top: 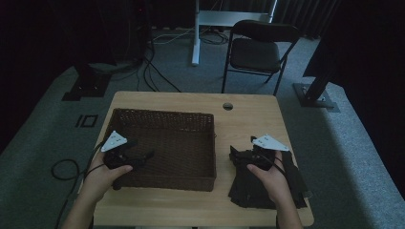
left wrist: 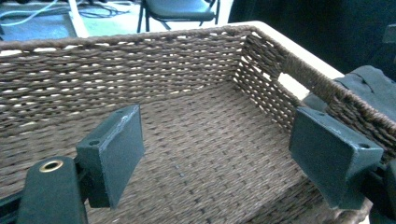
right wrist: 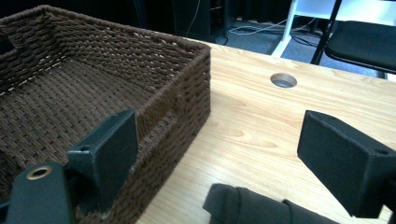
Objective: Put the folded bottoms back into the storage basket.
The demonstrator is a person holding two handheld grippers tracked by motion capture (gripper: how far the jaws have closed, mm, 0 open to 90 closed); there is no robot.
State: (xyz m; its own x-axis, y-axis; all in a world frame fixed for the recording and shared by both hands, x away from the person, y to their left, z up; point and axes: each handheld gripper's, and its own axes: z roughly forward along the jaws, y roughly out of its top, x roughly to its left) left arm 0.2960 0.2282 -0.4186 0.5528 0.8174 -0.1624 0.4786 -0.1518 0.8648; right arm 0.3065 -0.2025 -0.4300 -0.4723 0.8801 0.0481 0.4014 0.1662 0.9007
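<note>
1. Nearest the lens in my right gripper view, the dark folded cloth [right wrist: 247,205] lies at the bottom centre, between jaws held wide apart and gripping nothing.
2. From the high view I see the right gripper [top: 241,155] over that cloth at the lower right, just beside the wicker basket [top: 162,117].
3. Left gripper [top: 143,155] hovers inside the basket, jaws apart and empty.
4. Risk, as I judge it: pinching only the top fold, so the pile unfolds and snags the basket rim.
</note>
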